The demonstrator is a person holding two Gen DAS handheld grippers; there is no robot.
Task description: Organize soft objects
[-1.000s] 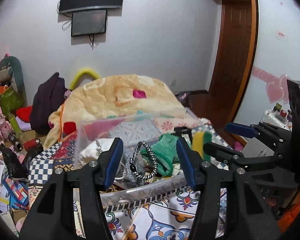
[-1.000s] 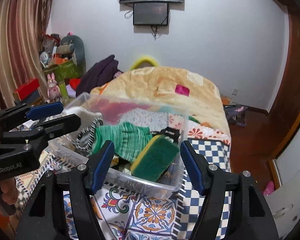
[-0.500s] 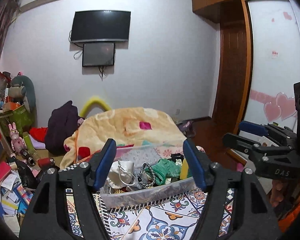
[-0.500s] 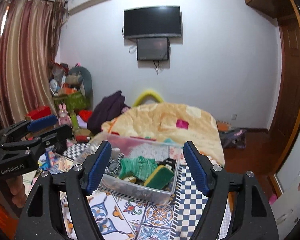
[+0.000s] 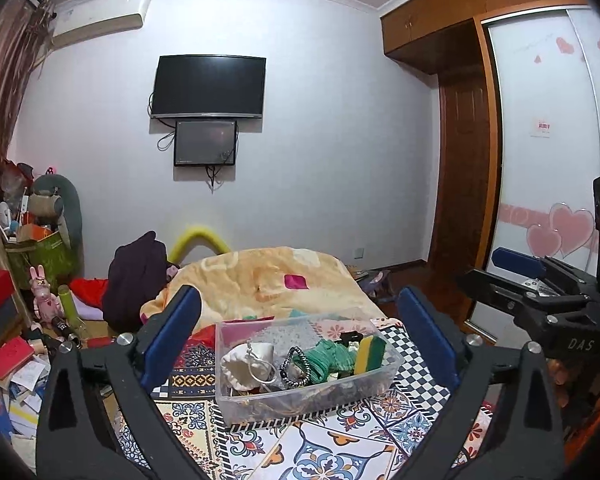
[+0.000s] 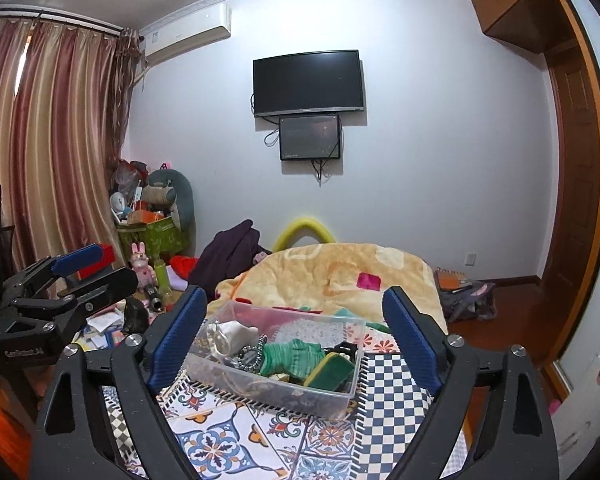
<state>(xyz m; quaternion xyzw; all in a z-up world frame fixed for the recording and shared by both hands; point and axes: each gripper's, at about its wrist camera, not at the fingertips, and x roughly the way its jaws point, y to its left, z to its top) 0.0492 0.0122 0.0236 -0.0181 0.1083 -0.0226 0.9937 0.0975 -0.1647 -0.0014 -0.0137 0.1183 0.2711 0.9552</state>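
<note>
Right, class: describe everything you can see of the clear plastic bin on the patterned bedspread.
The clear plastic bin is a shallow, lidless rectangular tub with see-through walls and rounded corners. It sits upright on the patterned tile-print bedspread, in front of the orange blanket. Inside lie a white drawstring pouch, a black-and-white beaded loop, a green knitted item and a yellow-and-green sponge leaning at its right end. Neither gripper touches it.

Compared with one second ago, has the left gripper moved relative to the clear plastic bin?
Yes. The left gripper has pulled back and up from the clear plastic bin, which now looks smaller and lower between its open fingers; the wall TV is now fully visible.
</note>
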